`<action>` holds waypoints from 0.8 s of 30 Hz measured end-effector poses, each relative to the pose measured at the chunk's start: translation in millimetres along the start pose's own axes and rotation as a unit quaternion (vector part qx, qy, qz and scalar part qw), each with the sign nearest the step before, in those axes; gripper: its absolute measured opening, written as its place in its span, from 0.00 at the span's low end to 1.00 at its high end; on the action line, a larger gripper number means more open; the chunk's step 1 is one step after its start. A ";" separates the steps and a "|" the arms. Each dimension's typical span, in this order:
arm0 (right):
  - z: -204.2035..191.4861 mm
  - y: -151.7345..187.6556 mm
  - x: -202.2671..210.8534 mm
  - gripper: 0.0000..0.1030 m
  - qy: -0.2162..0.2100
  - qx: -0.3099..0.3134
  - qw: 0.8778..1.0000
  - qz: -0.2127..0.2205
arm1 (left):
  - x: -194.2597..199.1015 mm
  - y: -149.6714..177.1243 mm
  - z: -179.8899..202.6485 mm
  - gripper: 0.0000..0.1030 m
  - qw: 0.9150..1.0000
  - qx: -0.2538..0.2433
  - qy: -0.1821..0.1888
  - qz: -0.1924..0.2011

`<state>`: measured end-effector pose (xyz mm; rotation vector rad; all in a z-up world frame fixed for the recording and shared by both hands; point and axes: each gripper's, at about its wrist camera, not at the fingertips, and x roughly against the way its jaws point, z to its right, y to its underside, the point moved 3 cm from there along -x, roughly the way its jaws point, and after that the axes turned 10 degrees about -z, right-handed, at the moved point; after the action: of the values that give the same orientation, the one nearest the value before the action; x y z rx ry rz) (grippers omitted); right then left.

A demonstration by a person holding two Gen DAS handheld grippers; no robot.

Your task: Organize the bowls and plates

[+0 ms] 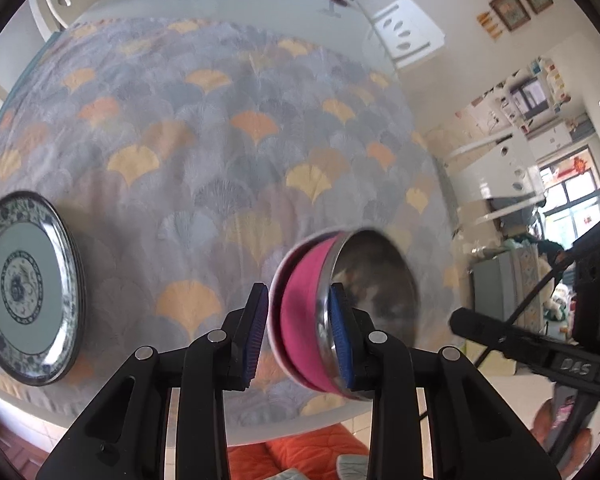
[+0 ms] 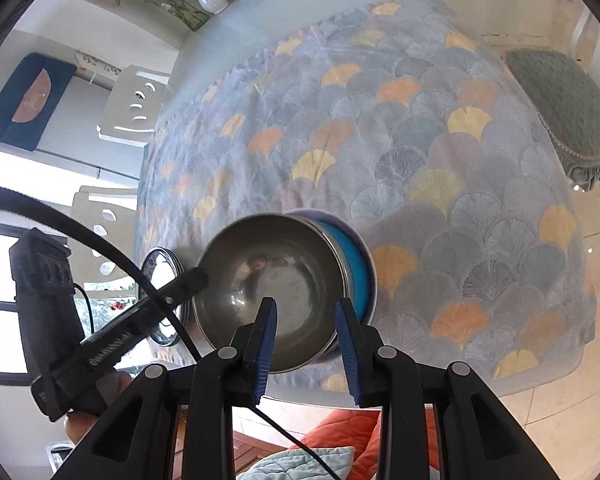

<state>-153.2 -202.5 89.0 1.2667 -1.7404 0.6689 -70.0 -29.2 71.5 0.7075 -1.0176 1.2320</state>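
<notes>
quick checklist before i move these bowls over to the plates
1. pink bowl wall between the left tongs: ok, one pad inside, one outside.
2. left grip firm: cannot tell, the bowl is blurred.
3. blue bowl held in the right tongs: ok, pads on either side of its wall.
4. bowls level: not ok, both are tilted.
5. plates stacked flat on the tablecloth: ok, at the left of the left wrist view.
</notes>
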 end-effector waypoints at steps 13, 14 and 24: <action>22.7 15.1 -36.5 0.29 0.002 -0.027 0.999 -0.019 | -11.5 17.2 -9.2 0.28 1.000 0.014 0.019 0.003; 27.1 14.8 -36.4 0.29 -0.004 -0.031 0.999 -0.016 | -13.0 17.5 -8.5 0.28 1.000 0.011 0.023 0.003; 34.5 16.9 -17.4 0.31 -0.022 -0.044 0.999 0.009 | 1.0 18.7 -4.4 0.26 0.999 0.002 0.037 0.012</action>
<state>-178.3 -216.4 58.0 1.2153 -1.7990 0.5727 -87.1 -20.7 69.0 0.6498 -0.9658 1.2720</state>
